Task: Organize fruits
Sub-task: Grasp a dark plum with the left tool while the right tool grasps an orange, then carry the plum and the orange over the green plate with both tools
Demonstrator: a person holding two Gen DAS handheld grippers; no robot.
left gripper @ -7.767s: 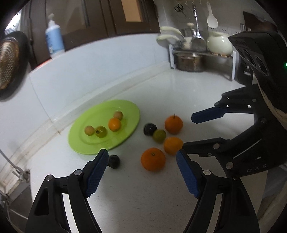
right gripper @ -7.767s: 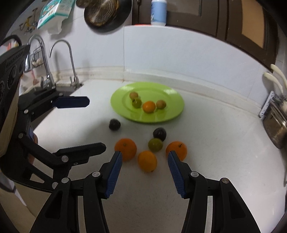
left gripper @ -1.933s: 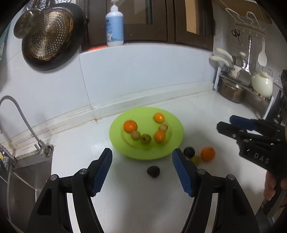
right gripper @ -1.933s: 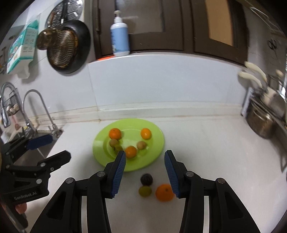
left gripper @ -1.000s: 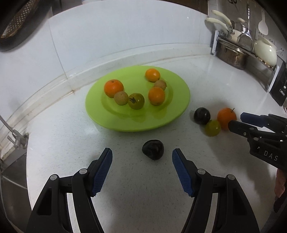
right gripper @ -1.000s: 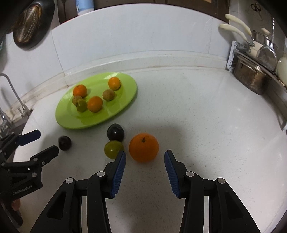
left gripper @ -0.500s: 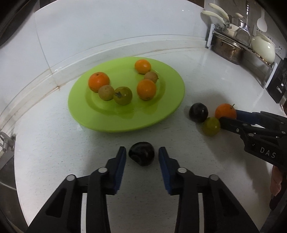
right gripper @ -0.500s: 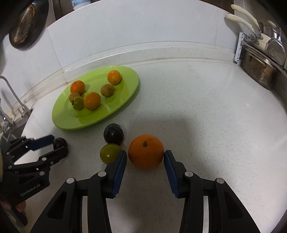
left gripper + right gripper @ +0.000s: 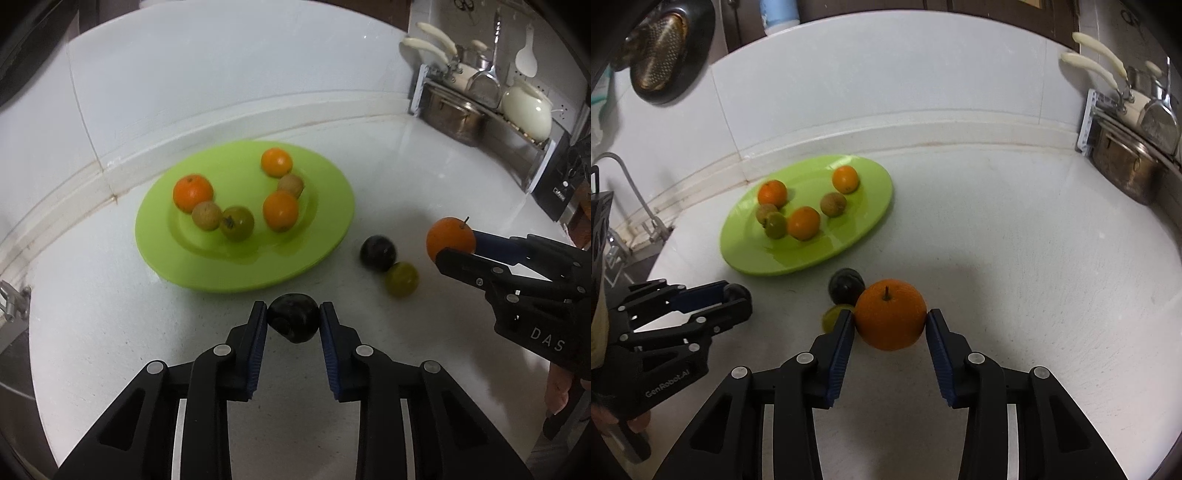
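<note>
A green plate (image 9: 325, 206) holds several fruits: three small oranges, two brownish ones and a green one. Just in front of it, my left gripper (image 9: 293, 321) is shut on a dark round fruit (image 9: 293, 323), both blue pads pressed against its sides. To the right, my right gripper (image 9: 890, 321) is shut on a large orange (image 9: 890, 314), stem up. Beside that orange on the counter lie a dark plum (image 9: 846, 284) and a green fruit (image 9: 831, 317), partly hidden by the left finger. In the left wrist view the right gripper (image 9: 456, 245) holds the orange (image 9: 450, 236).
A white counter runs to a tiled backsplash. At the right stands a rack with a steel pot (image 9: 454, 114) and a white kettle (image 9: 526, 107). A tap (image 9: 635, 192) and the sink edge lie at the left. A pan (image 9: 661, 48) hangs on the wall.
The left jaws have closed from wide apart onto the dark fruit. The right jaws have come in onto the orange. Both grippers have come slightly closer to their fruits.
</note>
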